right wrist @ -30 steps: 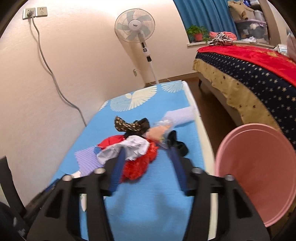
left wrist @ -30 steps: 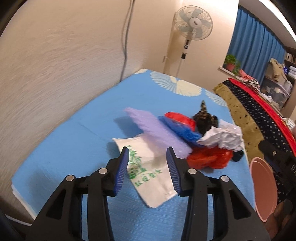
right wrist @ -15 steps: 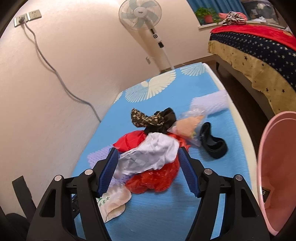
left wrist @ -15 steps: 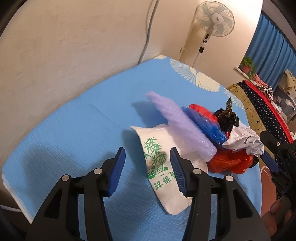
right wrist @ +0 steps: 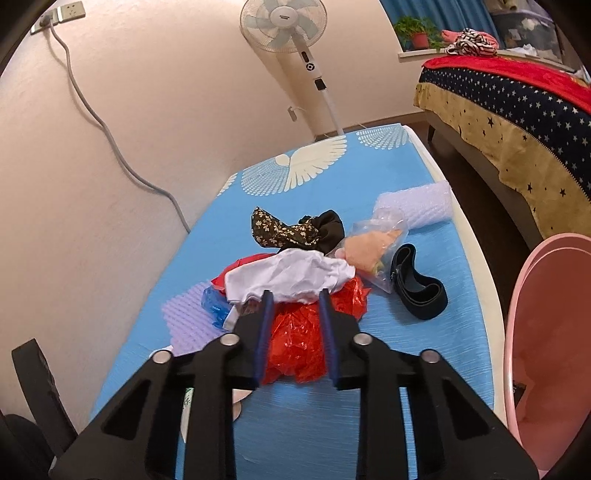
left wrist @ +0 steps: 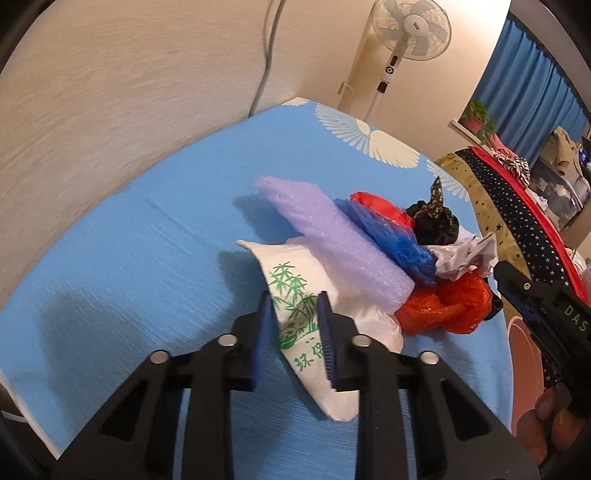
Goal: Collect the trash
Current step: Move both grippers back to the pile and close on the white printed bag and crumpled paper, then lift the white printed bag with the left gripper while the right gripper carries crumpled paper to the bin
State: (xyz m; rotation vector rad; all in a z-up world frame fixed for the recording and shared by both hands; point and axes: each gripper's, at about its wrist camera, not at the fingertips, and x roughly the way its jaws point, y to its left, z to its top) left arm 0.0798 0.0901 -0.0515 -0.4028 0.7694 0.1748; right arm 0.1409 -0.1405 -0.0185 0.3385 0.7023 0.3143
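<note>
A pile of trash lies on the blue mat (left wrist: pixel 129 258). A white bag with green bamboo print (left wrist: pixel 295 295) lies nearest my left gripper (left wrist: pixel 294 308), whose jaws straddle it, part closed. Behind it lie purple bubble wrap (left wrist: pixel 332 236), a blue bag (left wrist: pixel 391 236), crumpled white paper (left wrist: pixel 461 254) and a red plastic bag (left wrist: pixel 443 310). My right gripper (right wrist: pixel 293 308) straddles the red bag (right wrist: pixel 295 343), jaws part closed, just below the white paper (right wrist: pixel 288 277). A pink bin (right wrist: pixel 550 350) stands at the mat's right edge.
Dark floral cloth (right wrist: pixel 291 229), a clear bag with orange contents (right wrist: pixel 373 247), a black strap (right wrist: pixel 417 288) and a pale bubble wrap roll (right wrist: pixel 417 203) lie farther back. A standing fan (right wrist: pixel 284 26) and wall cable (right wrist: pixel 110 136) are behind. A bed with a star cover (right wrist: pixel 517 99) is to the right.
Both grippers have moved in over the pile and their jaws have narrowed: the left around the bamboo-print bag, the right around the red bag.
</note>
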